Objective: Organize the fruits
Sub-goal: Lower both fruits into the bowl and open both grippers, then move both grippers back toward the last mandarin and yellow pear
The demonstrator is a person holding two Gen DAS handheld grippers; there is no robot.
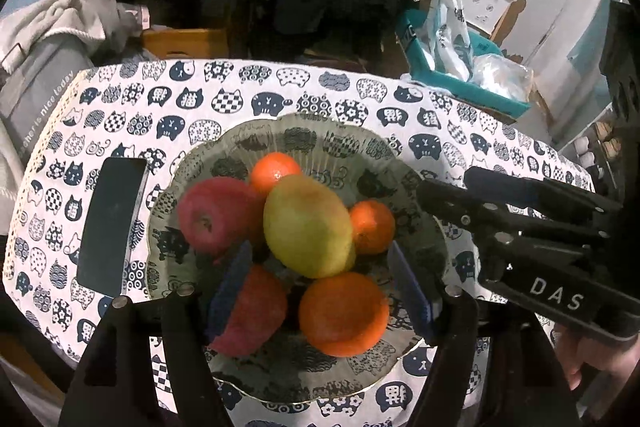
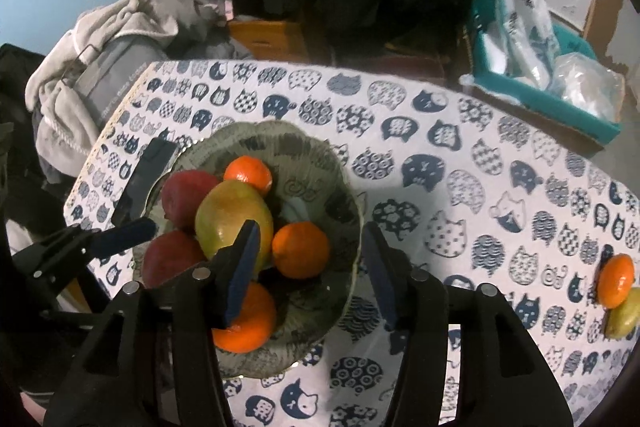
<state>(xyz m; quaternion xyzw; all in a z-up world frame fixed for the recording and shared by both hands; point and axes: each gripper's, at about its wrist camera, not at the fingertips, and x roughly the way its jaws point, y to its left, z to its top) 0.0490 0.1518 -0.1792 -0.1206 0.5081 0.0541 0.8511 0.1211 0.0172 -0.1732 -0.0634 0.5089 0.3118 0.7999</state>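
- left gripper (image 1: 320,291) is hanging over the glass bowl (image 1: 256,135) with its jaws apart, nothing pinched, blue pads either side of the fruit pile
- right gripper (image 2: 310,275) is also sitting apart and empty, over the bowl's right rim
- mango (image 1: 308,227) is lying on top in the middle, with two red apples (image 1: 212,219) on the left and three oranges (image 1: 344,315) around it
- bowl is sitting towards the table's left edge, and a dark phone (image 1: 112,223) is lying just beside it on the cat-print cloth (image 2: 460,155)
- one more orange (image 2: 616,281) is touching a green-yellow fruit (image 2: 624,315) way over at the right edge of the table
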